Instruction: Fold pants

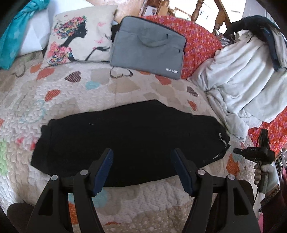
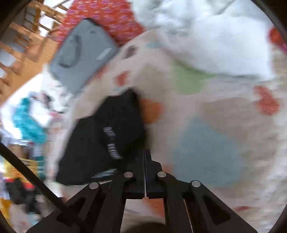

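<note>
Black pants lie flat on the heart-patterned quilt, folded lengthwise, with white lettering at their right end. My left gripper is open and empty above the pants' near edge. My right gripper is off the pants' right end, held in a gloved hand. In the blurred right wrist view, my right gripper is shut with nothing between its fingers, just right of the pants' lettered end.
A grey laptop bag and a printed cushion lie at the back of the bed. A pale crumpled blanket is heaped at the right on a red floral cover. A wooden headboard stands behind.
</note>
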`<action>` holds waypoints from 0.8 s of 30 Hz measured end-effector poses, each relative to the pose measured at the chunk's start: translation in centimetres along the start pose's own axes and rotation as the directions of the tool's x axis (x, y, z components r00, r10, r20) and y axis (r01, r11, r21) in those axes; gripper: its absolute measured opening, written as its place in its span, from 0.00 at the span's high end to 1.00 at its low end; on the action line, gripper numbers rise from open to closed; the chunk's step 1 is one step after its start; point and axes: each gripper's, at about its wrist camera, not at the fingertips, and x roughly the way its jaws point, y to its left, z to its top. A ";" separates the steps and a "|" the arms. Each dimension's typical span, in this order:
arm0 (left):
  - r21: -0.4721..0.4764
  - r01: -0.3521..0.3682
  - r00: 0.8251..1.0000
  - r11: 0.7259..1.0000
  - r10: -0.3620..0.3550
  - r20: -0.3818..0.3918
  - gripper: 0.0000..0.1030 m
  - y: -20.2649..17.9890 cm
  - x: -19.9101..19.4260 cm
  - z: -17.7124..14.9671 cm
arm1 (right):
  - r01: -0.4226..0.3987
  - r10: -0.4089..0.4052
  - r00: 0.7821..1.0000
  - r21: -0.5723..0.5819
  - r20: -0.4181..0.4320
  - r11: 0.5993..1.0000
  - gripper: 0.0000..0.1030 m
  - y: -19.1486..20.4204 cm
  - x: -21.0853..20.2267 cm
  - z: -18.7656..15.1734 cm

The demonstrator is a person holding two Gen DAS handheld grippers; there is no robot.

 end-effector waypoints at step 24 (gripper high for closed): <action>0.031 0.000 0.997 1.000 0.002 -0.073 0.34 -3.0 1.9 -1.2 | -0.148 0.149 0.985 -0.012 0.085 0.989 0.94 3.5 -1.4 1.7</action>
